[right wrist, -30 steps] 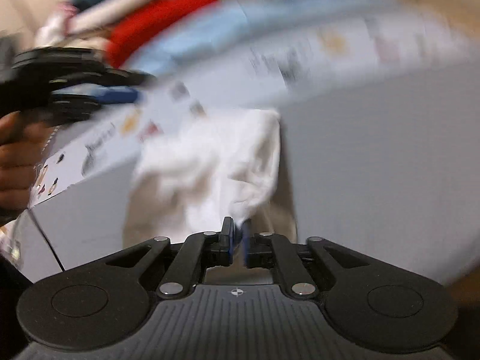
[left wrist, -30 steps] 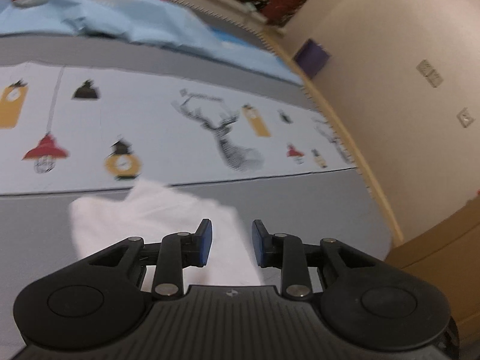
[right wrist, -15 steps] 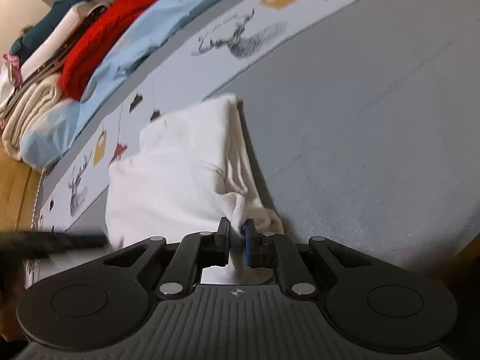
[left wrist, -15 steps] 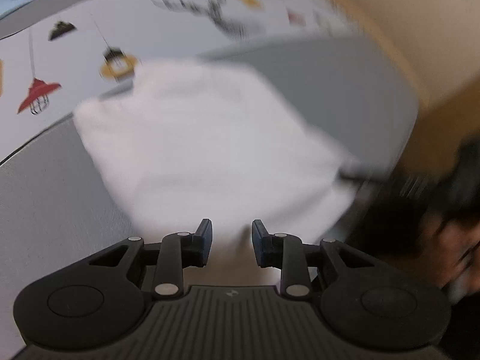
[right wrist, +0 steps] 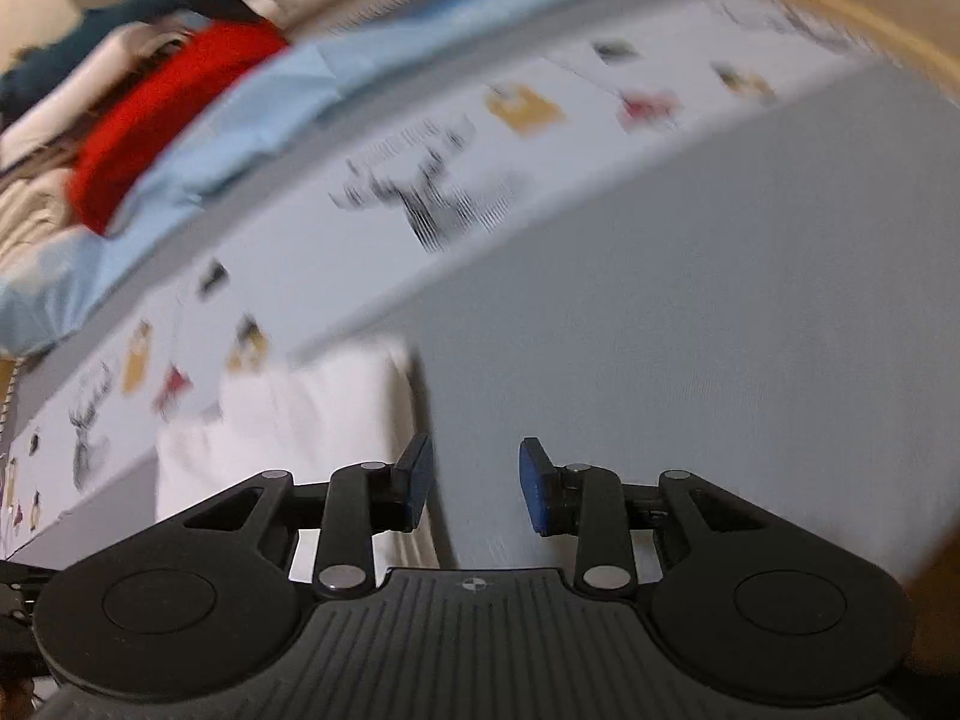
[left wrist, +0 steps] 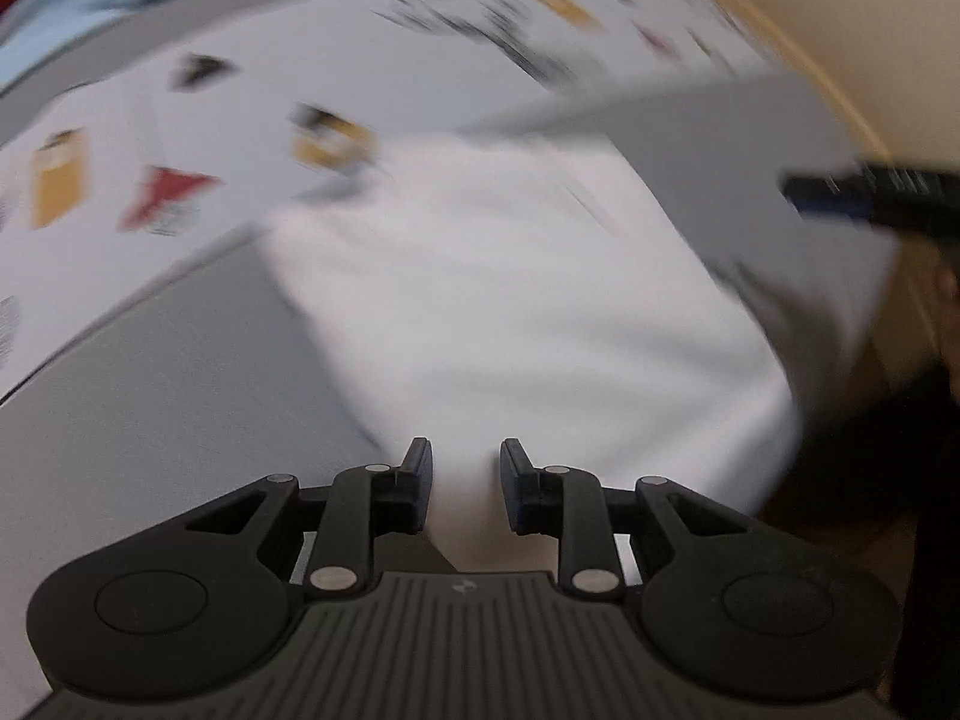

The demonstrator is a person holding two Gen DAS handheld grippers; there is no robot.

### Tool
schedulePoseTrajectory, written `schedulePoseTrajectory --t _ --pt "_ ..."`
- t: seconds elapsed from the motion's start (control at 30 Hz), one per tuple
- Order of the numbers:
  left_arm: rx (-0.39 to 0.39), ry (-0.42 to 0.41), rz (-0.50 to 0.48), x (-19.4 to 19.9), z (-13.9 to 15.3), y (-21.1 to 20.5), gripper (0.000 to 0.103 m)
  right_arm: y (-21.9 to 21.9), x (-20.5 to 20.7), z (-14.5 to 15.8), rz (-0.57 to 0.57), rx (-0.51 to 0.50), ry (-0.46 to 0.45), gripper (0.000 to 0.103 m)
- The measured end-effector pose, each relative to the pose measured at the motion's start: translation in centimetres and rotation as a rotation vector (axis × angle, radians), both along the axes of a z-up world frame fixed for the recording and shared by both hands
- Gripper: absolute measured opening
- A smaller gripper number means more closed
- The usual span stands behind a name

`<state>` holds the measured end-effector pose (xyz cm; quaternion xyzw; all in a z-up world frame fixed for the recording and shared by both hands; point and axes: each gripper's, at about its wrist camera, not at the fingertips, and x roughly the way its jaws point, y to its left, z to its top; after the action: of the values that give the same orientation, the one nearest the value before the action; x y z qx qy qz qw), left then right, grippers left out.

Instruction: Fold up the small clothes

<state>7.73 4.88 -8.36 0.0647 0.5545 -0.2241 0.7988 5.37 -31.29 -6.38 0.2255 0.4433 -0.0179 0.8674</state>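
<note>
The right claw (right wrist: 471, 483), half a second ago pinching the white cloth (right wrist: 288, 420), is now spread and empty, the left claw (left wrist: 465, 483) also spread, so the folded cloth lies released on the bed (right wrist: 720, 300) at 9 o'clock.

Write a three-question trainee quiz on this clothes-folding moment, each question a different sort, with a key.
1. True or false: the right gripper is clamped on the white garment.
2. Multiple choice: in the left wrist view, the white garment lies mostly on A) bare wooden floor, B) the grey bed cover, C) the red clothing.
3. Fill in: the band of the cover beyond the garment is printed with lanterns and a ____.

Key: 1 false, its jaws stand apart over grey cover with nothing between them. 2 B. 3 deer.
</note>
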Motion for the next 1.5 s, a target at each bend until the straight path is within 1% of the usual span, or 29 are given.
schedulePoseTrajectory --t 0.03,0.1,0.13,0.27,0.37,0.4,0.43,0.47,0.6,0.67,0.7,0.77,0.8,0.87,0.9,0.93,0.97,1.03,1.1,1.13,1.2,1.23,1.27,1.33,1.37,1.4,1.43,1.47,1.5 --pt "0.003 -0.018 0.042 0.6 0.3 0.5 0.028 -0.2 1.4 0.2 0.031 0.029 -0.012 0.041" --pt "-0.002 -0.051 0.112 1.3 0.8 1.4 0.028 -0.1 4.6 -0.3 0.094 0.093 0.012 0.054" --pt "-0.009 -0.066 0.138 1.6 1.0 1.7 0.028 -0.1 5.9 -0.9 0.115 0.111 0.029 0.055" --pt "-0.030 -0.145 0.205 2.5 2.1 2.6 0.028 1.3 9.8 -4.1 0.144 0.096 0.071 0.057" --pt "-0.052 -0.132 0.262 3.4 2.4 2.9 0.028 1.7 10.8 -7.0 0.113 0.188 0.162 0.056" --pt "-0.056 -0.123 0.272 3.4 2.7 2.3 0.028 1.9 10.7 -7.2 0.105 0.221 0.168 0.047" --pt "-0.057 -0.116 0.274 3.6 2.6 2.3 0.028 2.1 10.7 -7.3 0.114 0.228 0.166 0.031" --pt "-0.056 -0.113 0.271 4.1 2.4 2.0 0.028 2.4 10.8 -7.1 0.127 0.204 0.155 0.005" --pt "-0.060 -0.100 0.259 4.8 1.9 1.2 0.028 2.2 10.0 -4.4 0.099 0.144 0.012 0.003" --pt "-0.078 -0.105 0.250 5.1 1.8 0.7 0.028 2.1 10.0 -4.1 0.067 0.077 0.003 0.003" --pt "-0.080 -0.099 0.248 5.2 1.5 0.4 0.028 2.0 10.2 -4.6 0.057 0.054 0.037 0.005" --pt "-0.087 -0.089 0.239 5.4 1.2 -0.4 0.028 1.7 10.7 -5.6 0.038 0.059 0.105 0.009" --pt "-0.095 -0.088 0.231 5.4 1.0 -0.8 0.028 1.4 10.6 -5.6 0.013 0.042 0.111 0.010" --pt "-0.098 -0.073 0.206 5.5 0.5 -1.7 0.028 1.0 9.9 -3.8 -0.014 -0.030 0.036 0.012" --pt "-0.100 -0.070 0.188 5.4 0.4 -2.1 0.028 0.8 9.4 -2.6 0.006 -0.030 -0.026 0.012" --pt "-0.108 -0.069 0.172 5.3 0.3 -2.4 0.028 0.7 9.1 -1.9 0.048 -0.013 -0.080 0.012" --pt "-0.122 -0.063 0.148 5.2 0.2 -2.8 0.028 1.1 8.7 -1.1 0.127 0.014 -0.132 0.012" --pt "-0.130 -0.037 0.106 4.9 -0.5 -3.4 0.028 2.5 8.3 -0.7 0.322 0.085 -0.156 0.013" --pt "-0.103 0.014 0.052 4.6 -1.8 -4.3 0.028 4.3 7.8 -1.7 0.508 0.143 -0.095 0.012" --pt "-0.077 0.023 0.031 4.3 -2.4 -4.6 0.028 5.3 7.6 -2.5 0.573 0.105 -0.045 0.012" --pt "0.015 0.020 0.006 4.0 -3.6 -5.2 0.028 6.6 7.3 -5.1 0.633 -0.056 0.105 0.013" --pt "0.034 0.024 0.015 4.0 -3.9 -5.1 0.028 6.5 7.4 -6.4 0.615 -0.110 0.173 0.019" --pt "0.029 0.031 0.040 4.1 -4.0 -4.9 0.028 5.6 7.6 -6.8 0.573 -0.090 0.205 0.029" --pt "0.000 0.035 0.090 4.4 -3.6 -4.2 0.029 4.0 8.2 -6.1 0.477 -0.006 0.187 0.033" --pt "-0.009 0.031 0.114 4.5 -3.3 -3.9 0.032 3.5 8.2 -5.5 0.445 0.000 0.155 0.042" --pt "-0.014 0.027 0.135 4.6 -3.2 -3.6 0.039 3.1 8.2 -5.1 0.420 -0.003 0.129 0.053" --pt "-0.016 0.025 0.162 4.8 -3.2 -3.2 0.045 2.9 8.4 -4.9 0.401 0.003 0.119 0.057" --pt "-0.011 0.028 0.186 5.0 -3.1 -3.0 0.056 2.7 8.5 -5.2 0.390 0.023 0.128 0.062" --pt "-0.006 0.033 0.208 5.3 -3.0 -2.6 0.061 2.5 8.7 -5.7 0.386 0.050 0.152 0.064"
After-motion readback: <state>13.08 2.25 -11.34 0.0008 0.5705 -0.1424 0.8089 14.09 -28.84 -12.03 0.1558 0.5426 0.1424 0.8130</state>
